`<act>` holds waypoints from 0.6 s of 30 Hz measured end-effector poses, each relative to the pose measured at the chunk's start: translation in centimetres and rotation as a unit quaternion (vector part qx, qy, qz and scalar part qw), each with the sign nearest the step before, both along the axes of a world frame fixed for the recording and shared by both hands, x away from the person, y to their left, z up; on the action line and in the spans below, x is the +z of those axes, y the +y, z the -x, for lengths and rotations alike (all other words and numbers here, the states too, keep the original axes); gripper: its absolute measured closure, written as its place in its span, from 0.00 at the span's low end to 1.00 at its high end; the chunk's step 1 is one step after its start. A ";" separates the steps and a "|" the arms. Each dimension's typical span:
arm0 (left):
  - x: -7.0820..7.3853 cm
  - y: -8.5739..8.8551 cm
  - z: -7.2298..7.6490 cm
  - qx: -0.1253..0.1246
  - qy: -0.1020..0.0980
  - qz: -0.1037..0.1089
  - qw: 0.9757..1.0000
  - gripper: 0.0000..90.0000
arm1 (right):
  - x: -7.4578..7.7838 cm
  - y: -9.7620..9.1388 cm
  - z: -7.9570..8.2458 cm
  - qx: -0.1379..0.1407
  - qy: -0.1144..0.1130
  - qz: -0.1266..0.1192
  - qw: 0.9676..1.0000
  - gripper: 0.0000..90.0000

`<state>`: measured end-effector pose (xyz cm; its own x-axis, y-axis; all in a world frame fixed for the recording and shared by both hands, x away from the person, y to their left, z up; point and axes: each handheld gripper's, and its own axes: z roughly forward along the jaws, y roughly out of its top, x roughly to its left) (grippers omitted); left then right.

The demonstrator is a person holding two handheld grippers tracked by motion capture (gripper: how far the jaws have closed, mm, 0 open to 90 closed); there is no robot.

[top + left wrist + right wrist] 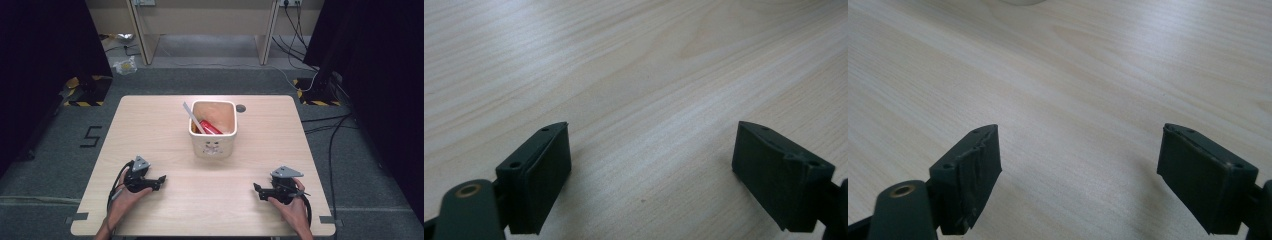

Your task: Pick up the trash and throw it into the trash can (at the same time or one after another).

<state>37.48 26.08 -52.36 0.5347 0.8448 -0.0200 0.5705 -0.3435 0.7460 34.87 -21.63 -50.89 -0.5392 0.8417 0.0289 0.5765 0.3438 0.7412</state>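
Note:
A white square container point(213, 131) stands near the middle of the wooden table point(150, 130), toward the far side. Inside it lie a red object point(211, 127) and a pale grey strip point(193, 118) that sticks out over the left rim. My left gripper point(161, 178) rests low over the table at the near left, open, with bare wood between its jaws point(651, 165). At the near right my right gripper point(256, 188) is open as well, nothing between its jaws point(1078, 170). Both point inward toward the table's middle.
A small dark round hole point(241, 108) sits in the tabletop right of the container. Grey floor surrounds the table, with cables point(330, 135) at the right, a "5" mark point(91, 136) at the left, and dark curtains on both sides.

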 end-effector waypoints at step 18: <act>0.0 0.0 0.0 0.000 0.000 0.000 1.000 0.17 | -0.7 0.3 0.3 -0.012 0.002 0.025 1.000 0.17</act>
<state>37.48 26.08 -52.36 0.5347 0.8448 -0.0199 0.5705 -0.3435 0.7460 34.55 -21.37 -51.62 -0.5192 0.8546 -0.0118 0.5874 0.3669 0.7213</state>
